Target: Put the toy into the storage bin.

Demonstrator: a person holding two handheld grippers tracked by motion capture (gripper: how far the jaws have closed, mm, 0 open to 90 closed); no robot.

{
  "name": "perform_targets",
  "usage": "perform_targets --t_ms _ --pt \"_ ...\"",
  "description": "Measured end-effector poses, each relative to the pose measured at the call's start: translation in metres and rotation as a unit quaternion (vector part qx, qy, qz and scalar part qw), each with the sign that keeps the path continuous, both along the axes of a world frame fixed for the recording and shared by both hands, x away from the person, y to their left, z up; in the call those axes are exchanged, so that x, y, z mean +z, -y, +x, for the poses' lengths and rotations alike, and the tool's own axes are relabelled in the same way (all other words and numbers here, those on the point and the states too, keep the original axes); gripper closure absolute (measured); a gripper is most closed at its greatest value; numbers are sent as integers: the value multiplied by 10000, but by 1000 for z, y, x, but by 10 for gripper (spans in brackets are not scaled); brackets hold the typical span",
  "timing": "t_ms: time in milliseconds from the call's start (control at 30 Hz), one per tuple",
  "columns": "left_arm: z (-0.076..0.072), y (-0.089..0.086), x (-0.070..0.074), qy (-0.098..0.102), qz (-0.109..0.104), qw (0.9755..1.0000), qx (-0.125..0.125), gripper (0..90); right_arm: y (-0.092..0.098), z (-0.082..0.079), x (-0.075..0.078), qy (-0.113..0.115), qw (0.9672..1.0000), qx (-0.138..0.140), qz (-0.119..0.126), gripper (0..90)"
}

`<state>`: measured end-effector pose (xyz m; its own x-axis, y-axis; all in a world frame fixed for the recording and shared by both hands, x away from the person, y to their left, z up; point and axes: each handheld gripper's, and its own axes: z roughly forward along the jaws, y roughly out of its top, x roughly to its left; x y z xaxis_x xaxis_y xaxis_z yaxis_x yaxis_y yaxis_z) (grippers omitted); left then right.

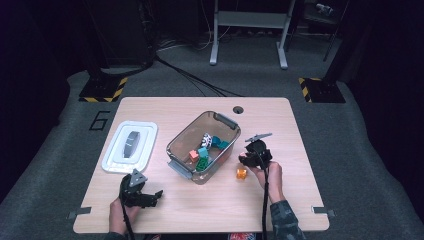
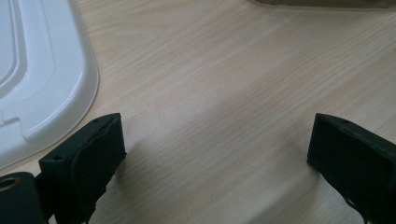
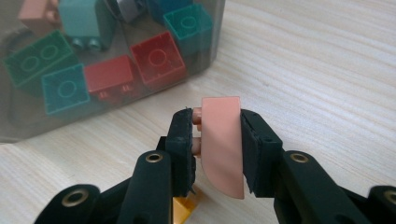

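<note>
My right gripper (image 3: 217, 128) is shut on a salmon-pink brick (image 3: 223, 144) with one curved side, held just above the table beside the clear bin (image 3: 28, 128). Seen from above, the right gripper (image 1: 245, 159) sits at the bin's right wall (image 1: 231, 145). An orange brick (image 1: 241, 173) lies on the wood just below it, and a corner of this orange brick (image 3: 184, 210) peeks out under the jaws. Red (image 3: 156, 58), green (image 3: 32, 56) and teal bricks lie inside the bin. The left gripper (image 1: 156, 195) rests near the front left of the table. Its jaws (image 2: 217, 144) stand wide apart over bare wood.
A white bin lid (image 1: 116, 157) with a grey handle lies at the left of the table, and its rounded edge (image 2: 56, 88) reaches close to the left gripper. A cable hole (image 1: 238, 109) sits near the table's far edge. Dark floor and stands surround the table.
</note>
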<state>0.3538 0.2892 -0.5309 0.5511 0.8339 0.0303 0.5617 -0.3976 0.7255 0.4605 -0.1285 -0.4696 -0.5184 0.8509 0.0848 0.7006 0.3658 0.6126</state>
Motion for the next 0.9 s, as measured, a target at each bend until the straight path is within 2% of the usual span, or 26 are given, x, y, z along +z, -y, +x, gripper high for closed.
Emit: perform_targets --t_ms 467,533,600,900 --pt "0 0 0 10 3 10000 2 39 3 -10 19 185 9997 48 128 671" --pt "0 0 0 11 5 10000 2 39 4 -11 22 265 9996 60 115 671" --pt "0 0 0 10 4 10000 2 40 4 -13 24 263 9995 44 195 671" --pt "0 0 0 -1 2 10000 9 39 6 -16 36 365 9990 44 265 671"
